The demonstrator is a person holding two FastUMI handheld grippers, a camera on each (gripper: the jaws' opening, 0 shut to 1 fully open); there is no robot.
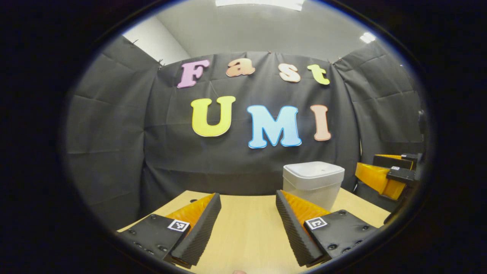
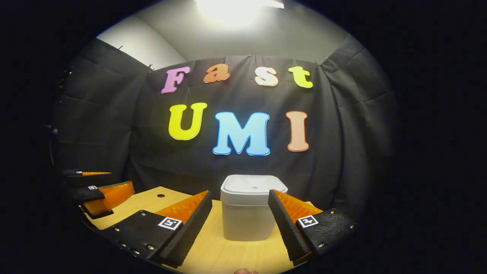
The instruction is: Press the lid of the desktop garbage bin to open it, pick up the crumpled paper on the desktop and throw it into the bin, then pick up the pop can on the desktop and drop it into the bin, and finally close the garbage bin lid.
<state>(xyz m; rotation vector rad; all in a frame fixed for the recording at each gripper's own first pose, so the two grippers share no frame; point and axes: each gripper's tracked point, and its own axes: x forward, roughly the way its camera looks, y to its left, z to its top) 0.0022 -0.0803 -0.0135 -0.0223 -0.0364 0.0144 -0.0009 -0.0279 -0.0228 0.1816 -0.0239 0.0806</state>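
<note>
- In the left gripper view, the left gripper (image 1: 248, 228) is seen at the bottom of the frame with its two fingers spread well apart; nothing is held between them, and bare wood is seen in the gap.
- The wooden table (image 1: 247, 236) is seen across the lower middle of that view, its far edge meeting the black cloth wall.
- The garbage bin (image 1: 312, 183), a pale box with rounded corners, is placed right of centre in the left gripper view, near the table's far edge; its lower part is partly covered by the left gripper's right-hand finger.
- The bin's lid (image 1: 314, 169) is seen lying flat and closed on top.
- The right gripper (image 1: 388, 177) is seen at the right edge of the left gripper view, just beside the bin and apart from it; whether its fingers are spread cannot be told from there.
- In the right gripper view, the right gripper (image 2: 239, 228) is shown at the bottom of the frame with its fingers held wide apart and nothing clamped.
- The garbage bin (image 2: 247, 217) is framed between those fingers, at lower centre, standing upright on the table (image 2: 217, 255); no contact with either finger can be made out.
- The lid (image 2: 254, 184) is closed, and a small round mark is seen at its middle.
- The left gripper (image 2: 99, 192) is seen at the lower left of the right gripper view, over the table's edge, well apart from the bin.
- A small dark hole (image 2: 161, 195) is seen in the tabletop at lower left.
</note>
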